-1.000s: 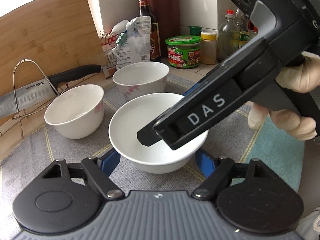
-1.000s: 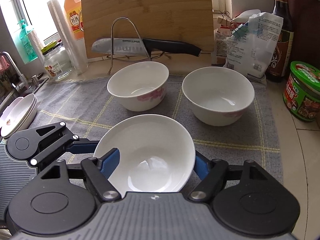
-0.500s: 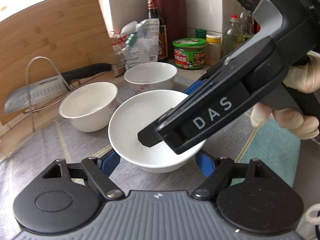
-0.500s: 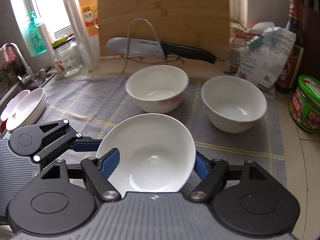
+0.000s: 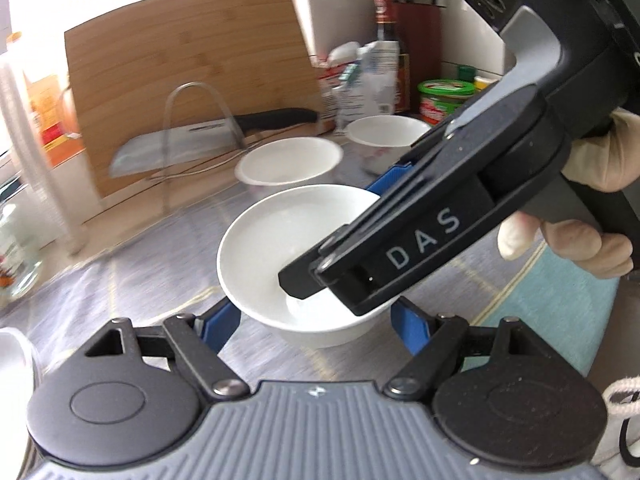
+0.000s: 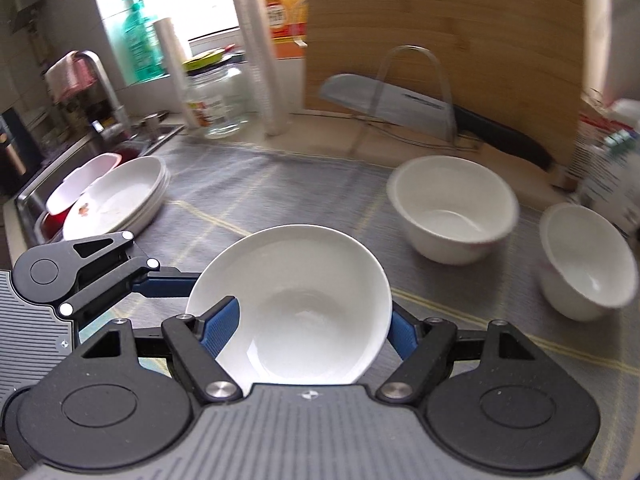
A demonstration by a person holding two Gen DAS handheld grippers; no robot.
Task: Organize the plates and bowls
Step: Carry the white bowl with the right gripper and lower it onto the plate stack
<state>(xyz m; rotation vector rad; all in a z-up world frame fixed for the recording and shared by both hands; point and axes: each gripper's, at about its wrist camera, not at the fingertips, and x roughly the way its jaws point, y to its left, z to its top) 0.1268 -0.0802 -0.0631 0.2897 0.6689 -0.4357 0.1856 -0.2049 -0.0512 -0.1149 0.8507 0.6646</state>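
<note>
Held by both grippers, left point(image 5: 316, 316) and right point(image 6: 312, 320), jaws clenched on opposite sides of bowl point(image 6: 292, 304), probably for steady carrying toward plates point(image 6: 116, 200) at left.

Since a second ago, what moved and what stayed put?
Both grippers, left gripper and right gripper, still clamped on the shallow white bowl, carried it leftward toward the stacked plates by the sink. Nothing was let go. The two deep bowls and the knife stayed put.
</note>
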